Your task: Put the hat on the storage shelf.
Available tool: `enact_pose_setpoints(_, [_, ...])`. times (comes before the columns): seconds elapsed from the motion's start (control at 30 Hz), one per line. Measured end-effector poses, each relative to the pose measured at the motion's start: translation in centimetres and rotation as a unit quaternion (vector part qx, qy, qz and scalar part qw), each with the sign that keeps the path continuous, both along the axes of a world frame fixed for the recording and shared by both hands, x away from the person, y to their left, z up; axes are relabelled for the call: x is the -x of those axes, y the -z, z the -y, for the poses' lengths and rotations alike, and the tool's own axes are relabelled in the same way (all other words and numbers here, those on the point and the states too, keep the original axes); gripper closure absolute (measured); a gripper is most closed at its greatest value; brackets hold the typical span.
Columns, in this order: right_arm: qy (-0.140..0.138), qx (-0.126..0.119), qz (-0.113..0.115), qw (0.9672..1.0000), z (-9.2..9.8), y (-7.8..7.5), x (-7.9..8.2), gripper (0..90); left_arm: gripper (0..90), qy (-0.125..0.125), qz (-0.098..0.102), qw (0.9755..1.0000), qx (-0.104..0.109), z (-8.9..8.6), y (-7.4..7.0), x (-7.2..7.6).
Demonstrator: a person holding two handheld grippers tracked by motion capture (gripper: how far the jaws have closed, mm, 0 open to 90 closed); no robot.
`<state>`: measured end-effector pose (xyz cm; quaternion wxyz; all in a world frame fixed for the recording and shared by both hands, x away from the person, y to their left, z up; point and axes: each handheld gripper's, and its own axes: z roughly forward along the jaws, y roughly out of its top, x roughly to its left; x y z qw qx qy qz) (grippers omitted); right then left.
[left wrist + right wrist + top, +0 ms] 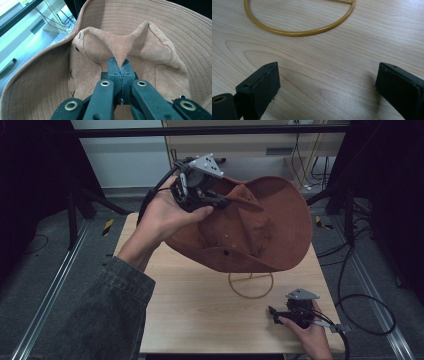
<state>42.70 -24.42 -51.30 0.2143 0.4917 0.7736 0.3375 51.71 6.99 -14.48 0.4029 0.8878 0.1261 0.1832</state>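
High view: my left gripper (pixel 220 200) is raised above the far left part of the desk (pixel 200 320), and its fingers (pixel 113 68) pinch a fold of the crown of the brown hat (pixel 260 225). The hat hangs tilted over the desk's far half, its wide brim curling up behind the crown. Just below the hat a yellow wire ring (pixel 251 285) lies flat on the desk. Right of that ring and nearer me, my right gripper (pixel 274 312) rests low at the desk's near right corner, its fingers (pixel 262 87) spread wide over bare wood, holding nothing.
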Motion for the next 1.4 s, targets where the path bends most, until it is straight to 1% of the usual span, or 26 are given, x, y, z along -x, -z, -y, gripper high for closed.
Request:
enact_pose_setpoints(0.1, [0.000,0.000,0.000,1.0000,0.0,0.0,0.0,5.8,89.2,0.001,-0.001,1.0000,0.003,0.3,0.1,0.0])
enact_pose_setpoints(0.27, [0.000,0.000,0.000,1.0000,0.0,0.0,0.0,5.8,89.2,0.006,-0.001,1.0000,0.000,0.9,0.3,-0.1])
enact_pose_setpoints(0.4, [0.000,0.000,0.000,1.0000,0.0,0.0,0.0,5.7,89.2,0.006,-0.003,1.0000,0.003,1.5,0.4,-0.3])
enact_pose_setpoints(0.53, [0.000,0.000,0.000,1.0000,0.0,0.0,0.0,5.7,89.2,0.007,-0.004,1.0000,0.002,2.4,0.5,-0.6])
enact_pose_setpoints(0.7, [-0.001,0.001,0.001,1.0000,0.0,0.0,0.0,5.7,89.1,0.009,0.000,1.0000,-0.004,3.6,0.5,-0.9])
enact_pose_setpoints(0.77, [-0.004,0.005,0.005,1.0000,0.1,0.0,-0.1,5.8,89.1,0.009,0.000,1.0000,-0.004,4.1,0.6,-1.0])
enact_pose_setpoints(0.87, [-0.004,0.005,0.005,1.0000,0.1,0.0,-0.1,5.8,89.1,0.011,-0.004,0.9999,-0.005,4.7,1.0,-1.3])
enact_pose_setpoints(0.9, [0.000,0.000,0.001,1.0000,0.0,0.0,0.0,5.7,89.1,0.011,-0.005,0.9999,-0.006,5.0,1.2,-1.3])
enact_pose_setpoints(1.0, [0.000,0.001,0.002,1.0000,0.0,0.0,0.0,5.8,89.1,0.011,-0.004,0.9999,-0.011,5.6,1.6,-1.5])
enact_pose_setpoints(1.27, [-0.001,0.001,0.000,1.0000,0.0,0.0,0.0,5.8,89.1,0.011,-0.005,0.9996,-0.027,6.6,2.7,-2.2])
enact_pose_setpoints(1.4, [-0.001,0.000,0.000,1.0000,0.0,0.0,0.0,5.8,89.1,0.007,-0.012,0.9996,-0.023,6.7,3.1,-2.6])
